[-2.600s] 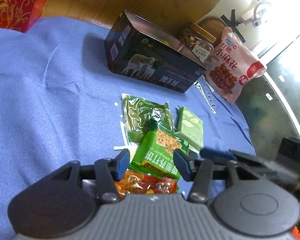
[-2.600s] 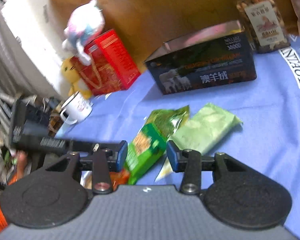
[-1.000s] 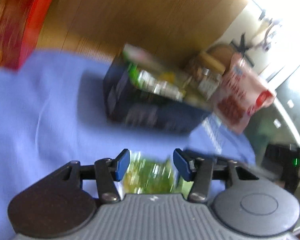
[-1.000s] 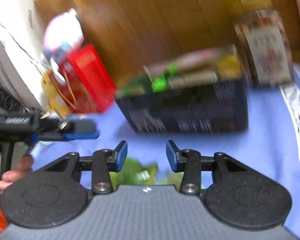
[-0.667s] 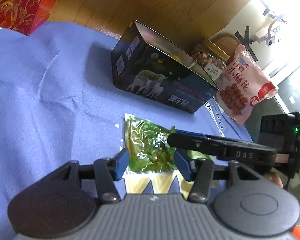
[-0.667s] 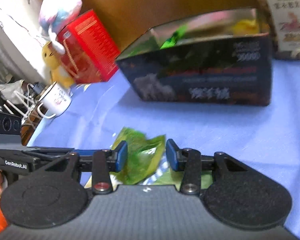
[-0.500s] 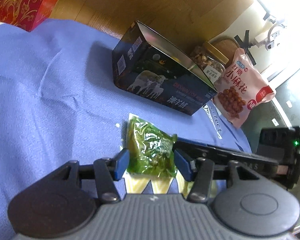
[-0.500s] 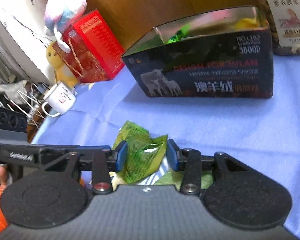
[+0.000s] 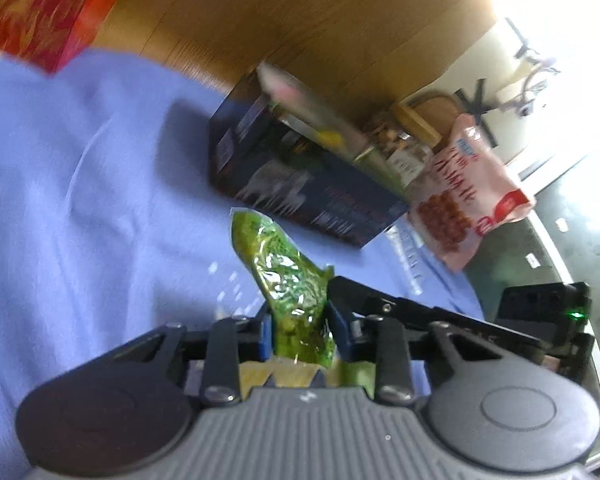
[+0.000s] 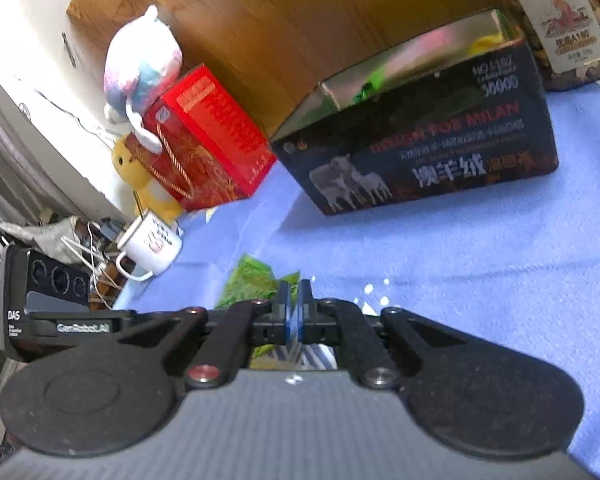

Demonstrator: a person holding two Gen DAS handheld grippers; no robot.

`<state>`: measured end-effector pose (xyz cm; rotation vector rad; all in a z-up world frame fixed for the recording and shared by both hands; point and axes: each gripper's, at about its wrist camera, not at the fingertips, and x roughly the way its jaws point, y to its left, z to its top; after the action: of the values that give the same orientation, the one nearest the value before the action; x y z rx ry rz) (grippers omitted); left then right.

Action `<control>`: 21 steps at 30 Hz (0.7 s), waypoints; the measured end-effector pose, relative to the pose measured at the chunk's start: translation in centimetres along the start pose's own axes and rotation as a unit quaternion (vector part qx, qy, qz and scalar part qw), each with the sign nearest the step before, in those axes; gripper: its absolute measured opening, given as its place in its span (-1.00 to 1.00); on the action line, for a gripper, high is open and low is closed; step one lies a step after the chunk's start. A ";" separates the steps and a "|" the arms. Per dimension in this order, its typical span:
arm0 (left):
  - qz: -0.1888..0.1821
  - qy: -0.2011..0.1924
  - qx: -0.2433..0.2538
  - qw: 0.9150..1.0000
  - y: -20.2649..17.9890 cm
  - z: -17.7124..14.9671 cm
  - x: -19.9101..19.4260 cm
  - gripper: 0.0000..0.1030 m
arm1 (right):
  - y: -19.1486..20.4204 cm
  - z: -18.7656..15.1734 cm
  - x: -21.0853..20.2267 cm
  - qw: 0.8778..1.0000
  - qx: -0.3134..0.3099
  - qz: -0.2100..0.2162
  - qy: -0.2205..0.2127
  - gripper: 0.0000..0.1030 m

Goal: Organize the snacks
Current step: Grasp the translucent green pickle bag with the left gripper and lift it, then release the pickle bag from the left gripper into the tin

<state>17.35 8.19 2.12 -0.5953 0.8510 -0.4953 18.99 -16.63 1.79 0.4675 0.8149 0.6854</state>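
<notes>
Change since half a second ago: both your pairs of fingers have closed; the green packet, then flat on the cloth, now stands up from it.
Left gripper (image 9: 299,330): your fingers are clamped on the lower part of the green snack packet (image 9: 288,280), pads pressing both sides.
Right gripper (image 10: 294,312): your fingers are pressed fully together; a green edge shows beside the tips, but whether they pinch it cannot be told.
Packet position: over the blue cloth (image 9: 80,208) covering the bench, in front of the dark box (image 10: 420,152).
Dark box: open-topped, other snacks showing inside.
Behind box: nut jar (image 10: 556,28), pink snack bag (image 9: 468,192).
Left side: red gift box (image 10: 208,136), white mug (image 10: 150,248).
</notes>
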 end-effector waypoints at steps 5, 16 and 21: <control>-0.016 -0.025 0.029 0.999 -3.2 3.9 0.1 -0.48 | 0.9 2.7 -1.7 0.999 -0.007 0.004 -0.053 -0.89; 0.010 -0.013 0.078 0.997 -8.3 11.1 9.0 -0.25 | -1.4 10.7 -2.4 0.986 -0.044 -0.084 -0.136 -0.81; 0.054 -0.001 0.064 0.996 -7.6 11.1 11.7 -0.05 | -2.6 10.7 -2.4 0.972 -0.073 -0.159 -0.157 -0.45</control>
<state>31.62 -1.49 6.54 -0.4299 0.8389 -0.4470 27.19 -21.41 7.86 0.2912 0.5187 0.3573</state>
